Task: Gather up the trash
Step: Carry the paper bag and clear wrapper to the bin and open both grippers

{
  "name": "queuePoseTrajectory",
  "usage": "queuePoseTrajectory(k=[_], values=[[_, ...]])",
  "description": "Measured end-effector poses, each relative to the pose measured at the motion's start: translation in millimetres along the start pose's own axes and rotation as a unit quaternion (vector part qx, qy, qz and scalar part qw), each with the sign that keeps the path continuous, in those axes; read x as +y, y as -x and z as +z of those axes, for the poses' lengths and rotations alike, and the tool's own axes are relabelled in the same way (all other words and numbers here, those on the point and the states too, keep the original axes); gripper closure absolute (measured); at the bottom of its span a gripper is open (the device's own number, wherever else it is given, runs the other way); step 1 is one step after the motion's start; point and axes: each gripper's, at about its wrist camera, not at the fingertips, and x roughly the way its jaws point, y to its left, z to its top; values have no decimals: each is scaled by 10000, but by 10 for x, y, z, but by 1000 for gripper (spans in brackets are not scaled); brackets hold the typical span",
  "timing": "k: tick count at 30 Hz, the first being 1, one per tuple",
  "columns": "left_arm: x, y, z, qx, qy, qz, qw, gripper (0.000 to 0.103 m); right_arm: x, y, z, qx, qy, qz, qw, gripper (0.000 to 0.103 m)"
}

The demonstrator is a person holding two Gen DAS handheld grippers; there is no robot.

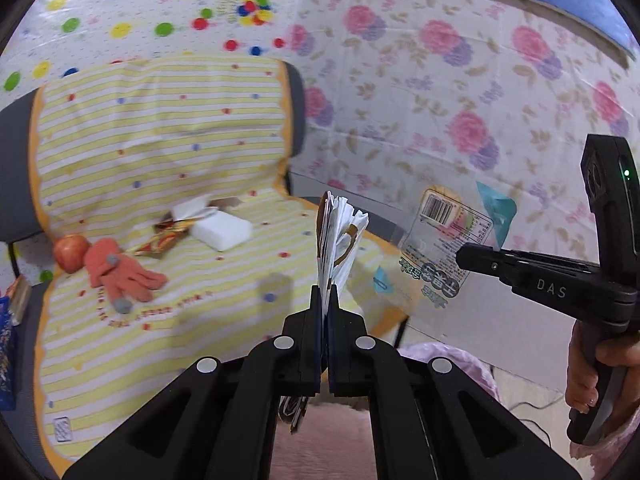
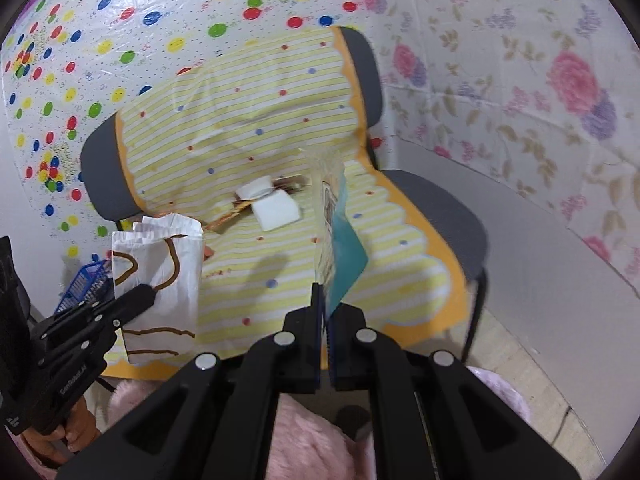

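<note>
Left claw (image 1: 325,300) clamped on white paper bag (image 1: 336,236), held above chair (image 2: 440,208). Right claw (image 2: 325,300) clamped on clear wrapper (image 2: 340,240). Step: bagging wrapper. Next: open bag mouth, drop wrapper in. More scraps (image 1: 168,236) on seat.

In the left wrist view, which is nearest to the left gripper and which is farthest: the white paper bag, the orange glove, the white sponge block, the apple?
1. white paper bag: held in the shut jaws of the left gripper.
2. orange glove: on the chair cover, left.
3. white sponge block and apple: farther back, too close to call.
</note>
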Motion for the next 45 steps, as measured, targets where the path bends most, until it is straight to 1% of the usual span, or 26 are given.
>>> queuePoseTrajectory(k=[4,8,11,14,19,24,26,30,31,32,33,34,35,36,38,39,41,43,44,45], values=[[-384,-123,-75,127,-242,-448,9986,101,-206,203,-174,9,-106,-363,9993,100],[-644,-252,-148,242,-350,-825,9957,100,-432,388,-399,54,-231,-846,9961,100],[-800,-348,-210,323,-371,-1087,9929,100,-576,501,-573,123,-374,-1057,9936,100],[-957,-439,-273,387,-461,-1256,9903,100,-692,575,-720,189,-503,-1187,9915,100],[-1168,-574,-321,434,-624,-1403,9872,100,-808,603,-869,233,-588,-1369,9886,100],[-1328,-745,-320,564,-753,-1478,9845,99,-902,520,-962,319,-530,-1515,9865,100],[-1385,-824,-335,668,-767,-1536,9829,96,-976,452,-1009,367,-541,-1549,9858,100],[-1443,-940,-369,814,-804,-1512,9819,96,-1128,283,-1098,497,-634,-1548,9847,100],[-1449,-967,-373,847,-811,-1491,9818,94,-1150,255,-1115,508,-644,-1549,9845,100],[-1445,-985,-375,862,-808,-1460,9822,84,-1180,214,-1143,503,-655,-1533,9847,100],[-1431,-998,-376,869,-783,-1437,9827,68,-1203,180,-1162,507,-648,-1543,9846,99],[-1404,-1008,-377,853,-716,-1419,9836,61,-1220,148,-1182,522,-629,-1575,9841,99],[-1385,-1017,-375,849,-668,-1413,9841,55,-1243,109,-1205,540,-616,-1612,9835,94],[-1360,-1027,-373,863,-620,-1394,9845,55,-1263,78,-1222,567,-624,-1636,9829,86],[-1312,-1037,-372,893,-549,-1339,9854,54,-1289,47,-1251,608,-665,-1648,9822,76],[-1291,-1038,-366,905,-516,-1307,9859,53,-1291,41,-1259,630,-661,-1647,9821,74],[-1216,-1009,-361,900,-442,-1227,9874,52,-1284,52,-1250,659,-642,-1685,9814,74],[-1141,-958,-357,865,-407,-1084,9895,52,-1268,105,-1214,602,-654,-1655,9822,74],[-1114,-938,-353,855,-402,-1020,9903,52,-1253,139,-1181,581,-650,-1668,9821,73],[-1078,-911,-351,851,-397,-932,9912,52,-1230,165,-1157,569,-641,-1675,9821,69]])
